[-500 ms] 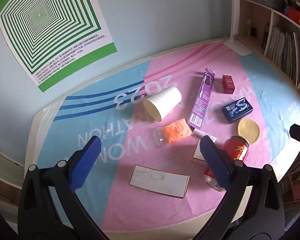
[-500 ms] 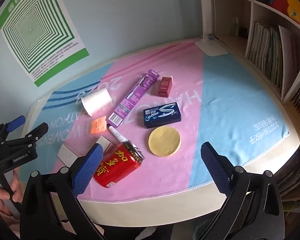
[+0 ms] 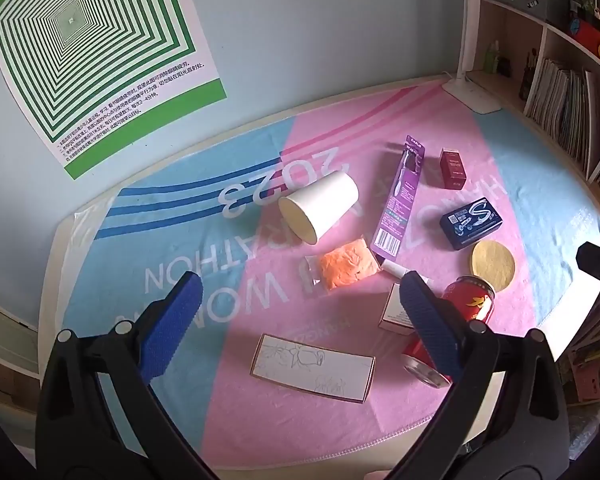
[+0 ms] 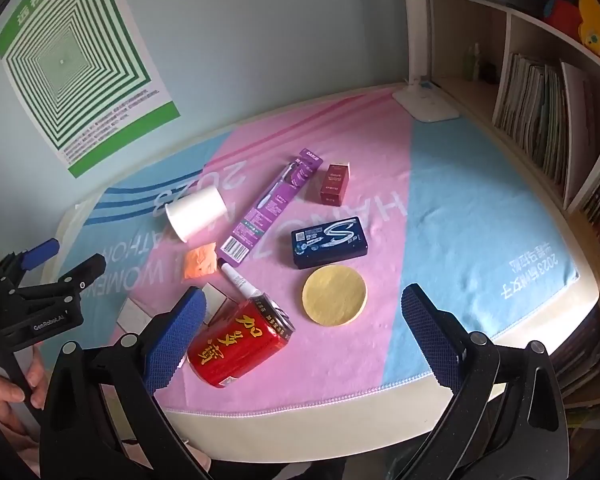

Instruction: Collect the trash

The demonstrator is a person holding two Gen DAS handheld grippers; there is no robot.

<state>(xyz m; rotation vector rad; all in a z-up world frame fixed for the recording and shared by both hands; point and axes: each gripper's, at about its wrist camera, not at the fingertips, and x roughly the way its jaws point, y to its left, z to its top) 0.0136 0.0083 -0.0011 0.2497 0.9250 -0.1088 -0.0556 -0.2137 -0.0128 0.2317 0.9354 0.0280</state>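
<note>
Trash lies scattered on a pink and blue cloth (image 3: 220, 264): a tipped white paper cup (image 3: 320, 208), an orange packet (image 3: 346, 266), a purple toothbrush pack (image 3: 400, 204), a dark red box (image 3: 452, 168), a navy gum box (image 4: 329, 242), a yellow round pad (image 4: 335, 295), a red can (image 4: 240, 344) on its side, a white tube (image 4: 240, 280) and a flat card box (image 3: 312, 366). My left gripper (image 3: 300, 312) hangs open above the card box, holding nothing. Over the table's near edge my right gripper (image 4: 302, 332) stands open and empty, its left finger beside the can.
A white desk lamp base (image 4: 426, 106) stands at the back right by a bookshelf (image 4: 540, 112) full of books. A green-striped poster (image 3: 88, 52) hangs on the wall. In the right wrist view, the left gripper (image 4: 52, 272) and a hand (image 4: 4, 392) show at the left edge.
</note>
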